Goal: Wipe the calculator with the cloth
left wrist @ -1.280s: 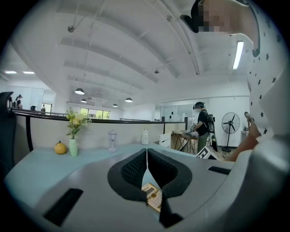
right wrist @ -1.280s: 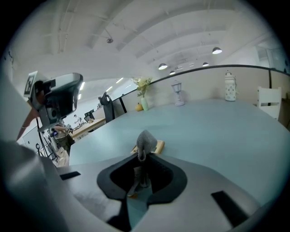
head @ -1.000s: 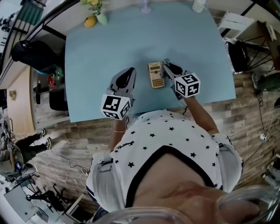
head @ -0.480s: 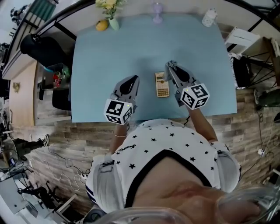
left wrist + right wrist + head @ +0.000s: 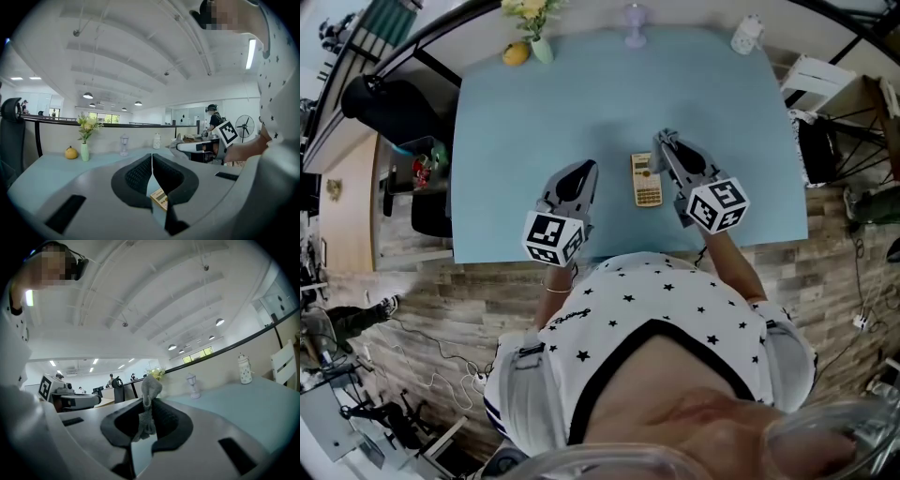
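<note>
A yellow calculator (image 5: 647,179) lies flat on the light blue table (image 5: 534,122), between my two grippers. My right gripper (image 5: 666,145) is shut on a grey cloth (image 5: 149,401), which sticks up between its jaws; in the head view the cloth (image 5: 657,146) hangs at the calculator's upper right corner. My left gripper (image 5: 575,178) is shut with nothing in it, left of the calculator. A corner of the calculator (image 5: 160,198) shows below the left jaws in the left gripper view.
Along the table's far edge stand a vase with flowers (image 5: 536,37), a yellow fruit (image 5: 516,54), a clear glass (image 5: 634,23) and a white jar (image 5: 747,35). A black chair (image 5: 389,103) stands left of the table, a white chair (image 5: 811,66) to the right.
The head view shifted over the last second, so the table and grippers sit lower in the picture. The grippers keep their places beside the calculator; little moved in the last half second.
</note>
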A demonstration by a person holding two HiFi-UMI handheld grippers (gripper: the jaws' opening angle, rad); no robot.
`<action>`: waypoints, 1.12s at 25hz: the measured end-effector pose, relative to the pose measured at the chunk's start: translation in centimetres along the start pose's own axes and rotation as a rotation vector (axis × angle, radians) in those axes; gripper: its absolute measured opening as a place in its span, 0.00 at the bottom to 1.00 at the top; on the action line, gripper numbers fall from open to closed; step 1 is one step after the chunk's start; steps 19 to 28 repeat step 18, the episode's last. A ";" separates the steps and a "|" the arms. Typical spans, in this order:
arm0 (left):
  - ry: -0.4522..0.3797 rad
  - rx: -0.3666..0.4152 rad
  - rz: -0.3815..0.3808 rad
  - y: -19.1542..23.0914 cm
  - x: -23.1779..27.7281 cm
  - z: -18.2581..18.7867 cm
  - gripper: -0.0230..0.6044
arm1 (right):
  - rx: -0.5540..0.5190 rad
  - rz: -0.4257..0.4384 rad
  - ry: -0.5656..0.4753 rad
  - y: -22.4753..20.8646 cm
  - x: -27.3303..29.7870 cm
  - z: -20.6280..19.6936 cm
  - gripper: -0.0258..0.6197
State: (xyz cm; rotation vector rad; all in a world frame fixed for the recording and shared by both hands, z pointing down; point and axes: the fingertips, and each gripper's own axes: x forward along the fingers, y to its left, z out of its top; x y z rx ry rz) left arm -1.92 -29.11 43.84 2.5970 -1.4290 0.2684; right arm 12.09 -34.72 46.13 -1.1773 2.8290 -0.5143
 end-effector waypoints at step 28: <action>0.011 0.005 -0.007 -0.2 0.1 -0.1 0.09 | 0.026 0.000 -0.009 -0.2 -0.4 0.2 0.11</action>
